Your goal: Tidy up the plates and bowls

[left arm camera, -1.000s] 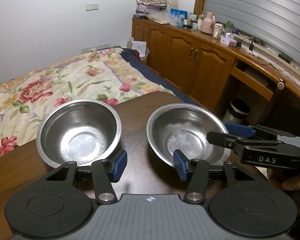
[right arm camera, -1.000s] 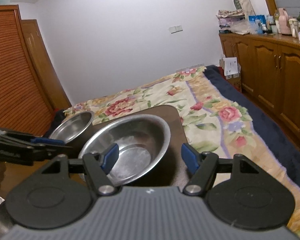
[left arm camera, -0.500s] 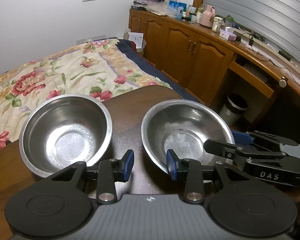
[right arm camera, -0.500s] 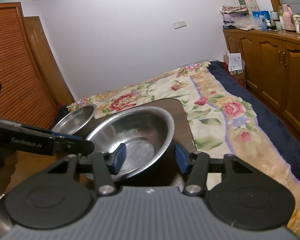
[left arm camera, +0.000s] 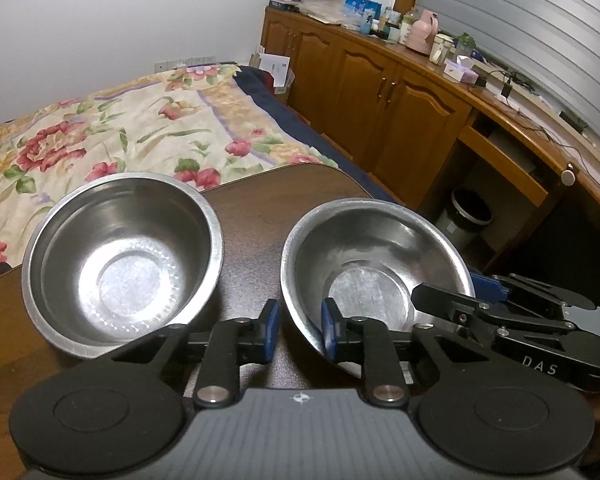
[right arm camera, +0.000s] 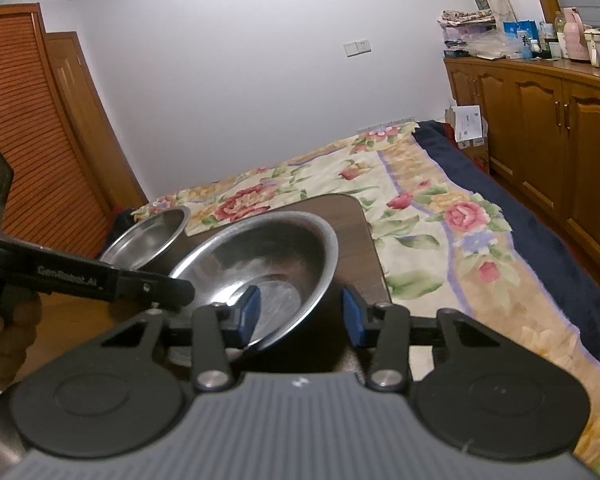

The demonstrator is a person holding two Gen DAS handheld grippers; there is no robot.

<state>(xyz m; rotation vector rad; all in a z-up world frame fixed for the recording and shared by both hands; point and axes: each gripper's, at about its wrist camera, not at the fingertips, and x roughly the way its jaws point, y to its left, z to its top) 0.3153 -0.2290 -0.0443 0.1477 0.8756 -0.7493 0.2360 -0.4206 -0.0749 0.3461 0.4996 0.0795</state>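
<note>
Two empty steel bowls stand side by side on a dark wooden table [left arm camera: 260, 208]. In the left wrist view the left bowl [left arm camera: 122, 268] sits untouched. My left gripper [left arm camera: 300, 332] straddles the near rim of the right bowl [left arm camera: 374, 276], one blue pad outside and one inside, with a narrow gap. My right gripper [left arm camera: 466, 292] straddles the same bowl's right rim. In the right wrist view that gripper [right arm camera: 300, 316] is open wider around the near bowl [right arm camera: 268, 256], and the other bowl [right arm camera: 148, 236] lies behind. Both bowls rest on the table.
A bed with a floral cover [left arm camera: 140, 128] lies just past the table's far edge. Wooden cabinets [left arm camera: 380, 92] with a cluttered top run along the right, with a black bin [left arm camera: 466, 216] below. A hand [right arm camera: 0, 328] holds the left gripper. The table's rounded corner [right arm camera: 352, 208] is close.
Both grippers have moved in onto the right bowl's rim and their fingers have narrowed steadily. The bowls have stayed in place.
</note>
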